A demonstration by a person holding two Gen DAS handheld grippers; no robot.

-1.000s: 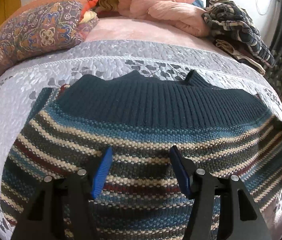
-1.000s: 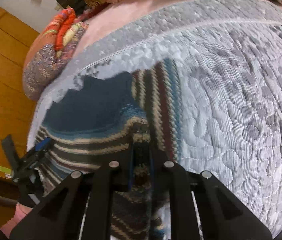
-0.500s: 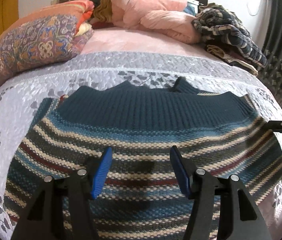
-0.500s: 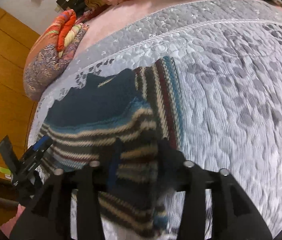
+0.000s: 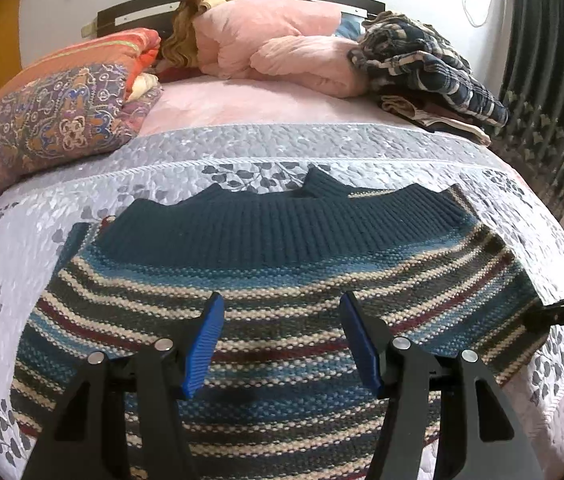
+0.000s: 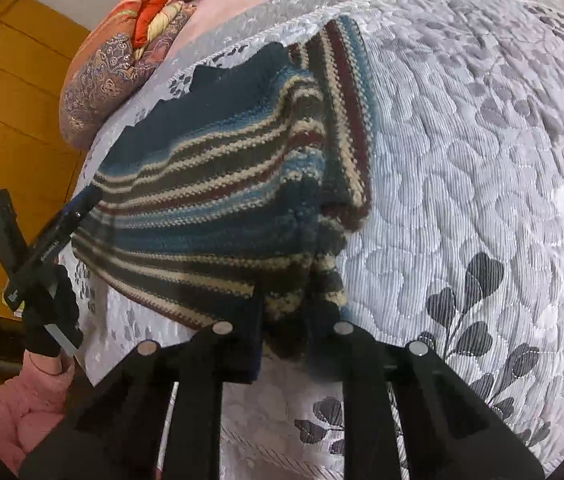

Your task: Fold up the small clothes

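The left gripper [image 5: 282,340] hangs just above the striped knit sweater with a dark teal ribbed hem [image 5: 273,280], its 2 blue-padded fingers [image 5: 205,340] spread wide and holding nothing, as they were 1 s ago; since then it has drawn back and risen, so more of the bed shows. The right gripper [image 6: 282,340], clamped on the sweater's edge 1 s ago, now has its jaws parted, with a bunched fold of the knit lying loosely between them.

The sweater lies on the grey quilted bedspread with a leaf pattern [image 5: 21,280], and it now rests flatter than before. In the left wrist view the right gripper's dark tip [image 5: 562,314] touches the sweater's edge at 3 o'clock. Beyond, at 10 o'clock, sits a purple and orange patterned cushion [image 5: 49,128]; at 12 o'clock a pink bundled duvet [image 5: 282,44]; at 1 o'clock a heap of dark plaid clothes [image 5: 430,68]; at 2 o'clock a dark green curtain [image 5: 554,100].

Only the right wrist view shows the folded-under striped sleeve [image 6: 346,120] at 12 o'clock, a black-gloved hand [image 6: 51,312] with a pink sleeve [image 6: 21,400] at 8 o'clock, and a yellow wooden wardrobe [image 6: 9,92] at 10 o'clock.
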